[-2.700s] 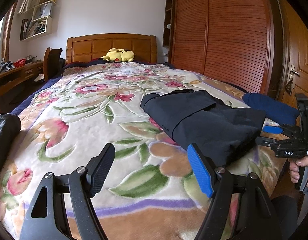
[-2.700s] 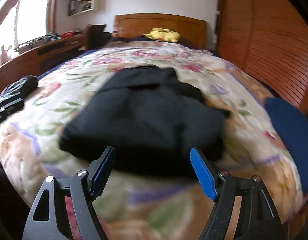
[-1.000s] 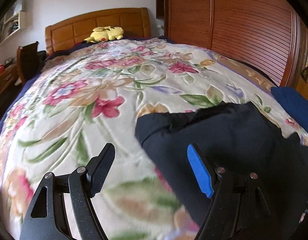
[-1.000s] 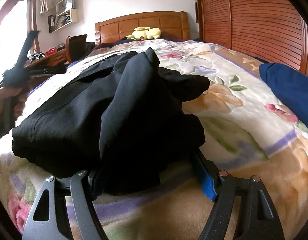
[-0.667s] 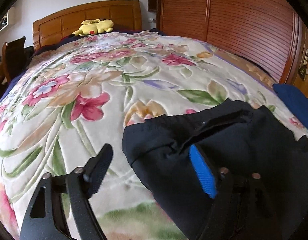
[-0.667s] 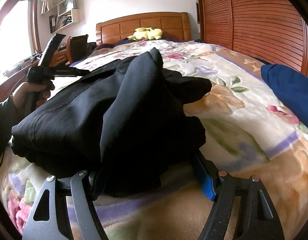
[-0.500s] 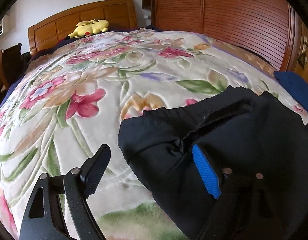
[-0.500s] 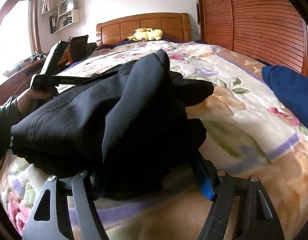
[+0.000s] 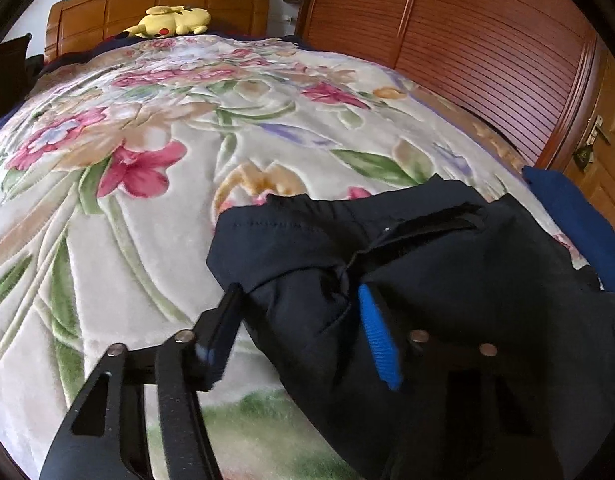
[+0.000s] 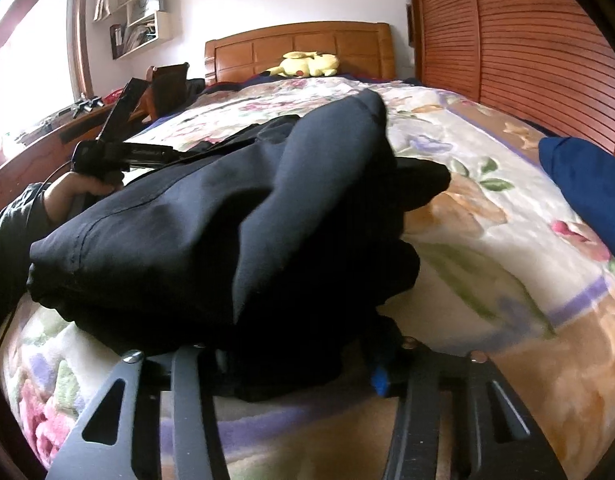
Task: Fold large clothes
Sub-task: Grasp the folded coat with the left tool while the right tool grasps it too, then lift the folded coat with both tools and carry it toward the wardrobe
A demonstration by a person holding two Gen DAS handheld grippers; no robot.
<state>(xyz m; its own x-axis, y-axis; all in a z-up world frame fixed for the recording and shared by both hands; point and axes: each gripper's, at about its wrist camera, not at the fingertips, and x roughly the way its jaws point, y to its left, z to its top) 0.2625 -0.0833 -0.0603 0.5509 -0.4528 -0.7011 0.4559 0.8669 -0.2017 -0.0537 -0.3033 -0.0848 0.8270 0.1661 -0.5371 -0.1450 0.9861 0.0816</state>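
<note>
I see both grippers clamped on the black trousers [image 9: 407, 264] — left gripper [image 9: 297, 328] at the waistband, right gripper [image 10: 295, 356] on the folded bulk ahead.

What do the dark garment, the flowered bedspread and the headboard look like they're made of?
The dark garment: a thin matte woven fabric, judging by its stitched seams and soft creases; which fibre, I cannot tell. The flowered bedspread: thick plush fleece, since the pattern looks carved into a fuzzy pile. The headboard: varnished orange-brown wood, with raised panels and a slight sheen.
</note>
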